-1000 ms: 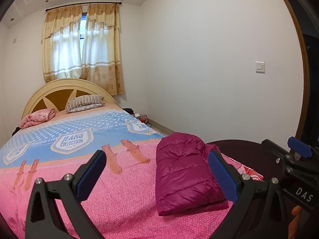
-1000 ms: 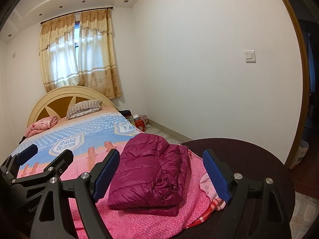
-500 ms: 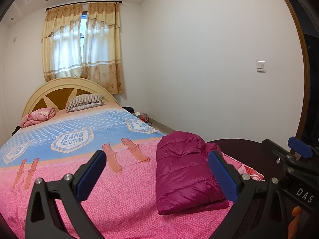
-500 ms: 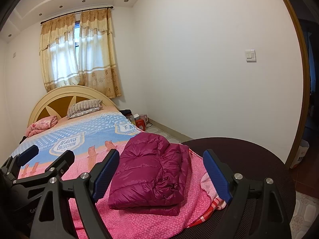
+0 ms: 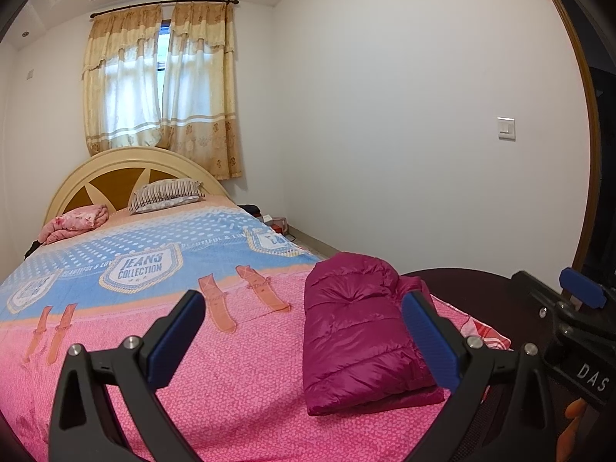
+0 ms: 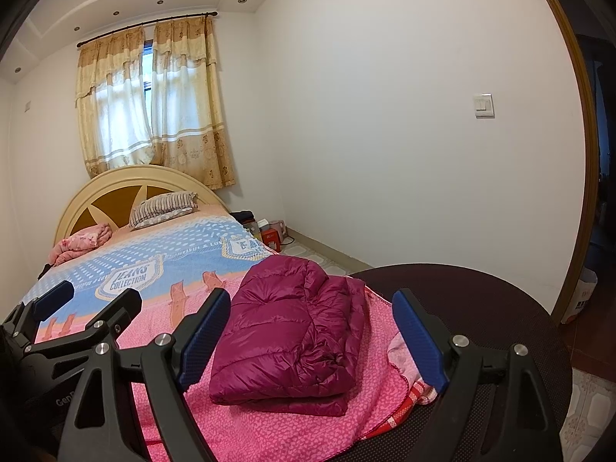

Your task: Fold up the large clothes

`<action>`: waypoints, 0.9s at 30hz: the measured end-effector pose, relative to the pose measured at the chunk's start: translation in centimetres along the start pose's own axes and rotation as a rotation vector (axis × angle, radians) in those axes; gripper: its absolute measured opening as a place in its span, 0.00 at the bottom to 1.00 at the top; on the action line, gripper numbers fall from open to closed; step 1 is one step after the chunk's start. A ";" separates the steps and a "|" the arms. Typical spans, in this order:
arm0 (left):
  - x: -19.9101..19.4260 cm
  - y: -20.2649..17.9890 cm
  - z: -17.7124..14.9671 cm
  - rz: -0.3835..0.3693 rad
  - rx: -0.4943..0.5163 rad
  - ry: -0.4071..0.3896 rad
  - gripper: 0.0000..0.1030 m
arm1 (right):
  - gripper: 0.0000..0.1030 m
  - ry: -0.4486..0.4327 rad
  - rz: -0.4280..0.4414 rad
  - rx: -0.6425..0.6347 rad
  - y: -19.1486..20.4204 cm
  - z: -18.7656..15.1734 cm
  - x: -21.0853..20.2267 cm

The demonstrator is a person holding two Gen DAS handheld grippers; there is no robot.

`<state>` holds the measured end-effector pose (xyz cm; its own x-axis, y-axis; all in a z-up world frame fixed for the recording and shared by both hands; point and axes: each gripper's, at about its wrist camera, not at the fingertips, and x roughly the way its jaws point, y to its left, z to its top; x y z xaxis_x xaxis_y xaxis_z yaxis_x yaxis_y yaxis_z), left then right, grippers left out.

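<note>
A magenta puffer jacket (image 5: 358, 331) lies folded into a compact bundle on the pink end of the bed (image 5: 238, 396), near its right edge; it also shows in the right wrist view (image 6: 292, 335). My left gripper (image 5: 304, 337) is open and empty, held above the bed with the jacket behind its right finger. My right gripper (image 6: 312, 340) is open and empty, and the jacket sits between its fingers, farther off. Each gripper shows at the edge of the other's view.
A blue and pink blanket (image 5: 154, 254) covers the bed. A striped pillow (image 5: 165, 194) and a pink bundle (image 5: 73, 223) lie by the headboard. A dark round surface (image 6: 481, 308) is at the right. Small items (image 6: 269, 231) stand on the floor by the white wall.
Almost nothing has changed. Both views shift very slightly; the jacket stays folded in the same place and both grippers stay open.
</note>
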<state>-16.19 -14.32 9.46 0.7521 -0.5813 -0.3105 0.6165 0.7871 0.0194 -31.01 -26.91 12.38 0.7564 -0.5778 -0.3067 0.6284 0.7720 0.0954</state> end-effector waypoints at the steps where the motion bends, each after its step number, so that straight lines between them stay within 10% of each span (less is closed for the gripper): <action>1: -0.1 0.1 0.0 0.000 0.000 -0.001 1.00 | 0.84 -0.001 0.000 -0.001 -0.1 0.0 0.0; 27: 0.7 0.2 0.2 0.020 0.013 0.014 1.00 | 0.84 0.009 -0.012 0.012 0.6 -0.9 0.1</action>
<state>-15.50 -14.58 9.48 0.7612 -0.5623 -0.3230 0.6041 0.7960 0.0380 -30.67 -26.25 11.52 0.7471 -0.5846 -0.3163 0.6396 0.7618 0.1027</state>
